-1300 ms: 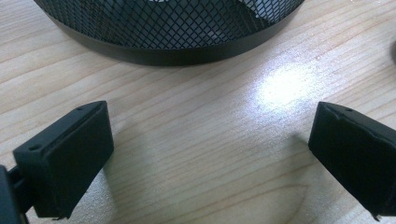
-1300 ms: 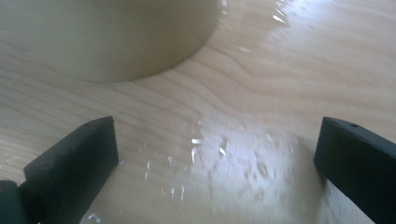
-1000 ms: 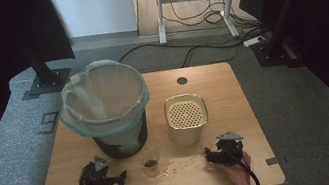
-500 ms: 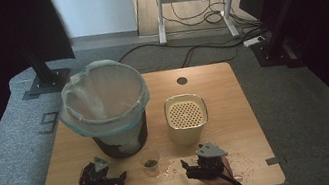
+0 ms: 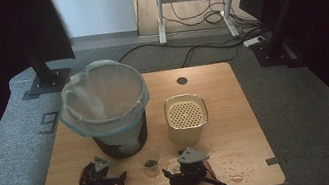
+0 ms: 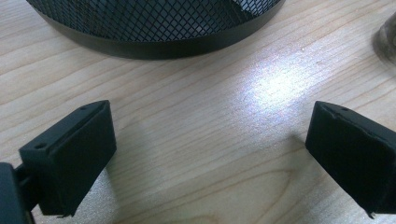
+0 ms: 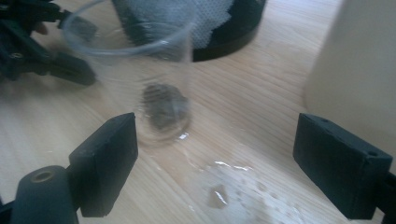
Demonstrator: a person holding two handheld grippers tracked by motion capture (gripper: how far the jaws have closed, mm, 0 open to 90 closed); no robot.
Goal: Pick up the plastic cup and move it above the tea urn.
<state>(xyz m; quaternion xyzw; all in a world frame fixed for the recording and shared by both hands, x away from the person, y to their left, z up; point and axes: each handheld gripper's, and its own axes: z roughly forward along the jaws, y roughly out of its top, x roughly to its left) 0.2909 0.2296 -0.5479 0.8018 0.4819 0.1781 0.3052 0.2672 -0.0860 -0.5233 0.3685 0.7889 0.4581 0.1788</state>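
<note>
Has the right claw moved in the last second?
Yes. The right claw has slid left along the table's near edge, from right of the cream container to below it, close to the clear cup.

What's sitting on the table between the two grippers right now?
A small clear plastic cup with dark stuff at the bottom stands between the left gripper and right gripper, seen in the high view.

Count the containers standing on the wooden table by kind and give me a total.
Black mesh bin lined with a clear plastic bag: 1
Cream square canister with a perforated top: 1
Small clear plastic cup with something dark at the bottom: 1
Total: 3
</note>
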